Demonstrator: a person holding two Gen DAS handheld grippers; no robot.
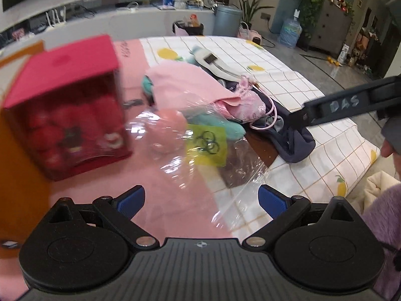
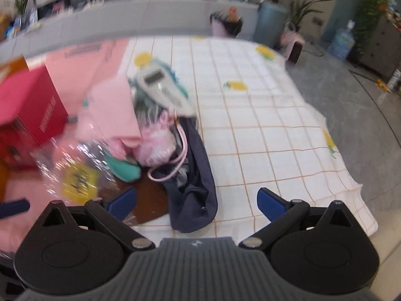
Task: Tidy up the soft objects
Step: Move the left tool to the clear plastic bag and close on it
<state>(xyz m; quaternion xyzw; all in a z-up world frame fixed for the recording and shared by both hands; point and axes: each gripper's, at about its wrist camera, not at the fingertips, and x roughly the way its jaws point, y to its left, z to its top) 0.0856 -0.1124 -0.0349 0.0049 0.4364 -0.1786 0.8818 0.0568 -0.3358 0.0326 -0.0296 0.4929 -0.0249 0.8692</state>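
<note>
Wide checked tablecloth (image 2: 263, 125), and the soft pile sits at its left part, beside the red box (image 1: 65, 105): pink cloth (image 1: 185, 82) on top, navy garment (image 2: 198, 175) trailing toward the near edge, a clear plastic bag (image 1: 190, 145) in front, a small pink drawstring pouch (image 2: 158, 145) tucked between. Both tools hover short of the heap, left gripper (image 1: 201, 200) and right gripper (image 2: 196, 202) each spread wide, holding nothing. Looks like the reach-in stage; next up, likely 1 tool drops onto the navy garment's near end and pinches.
</note>
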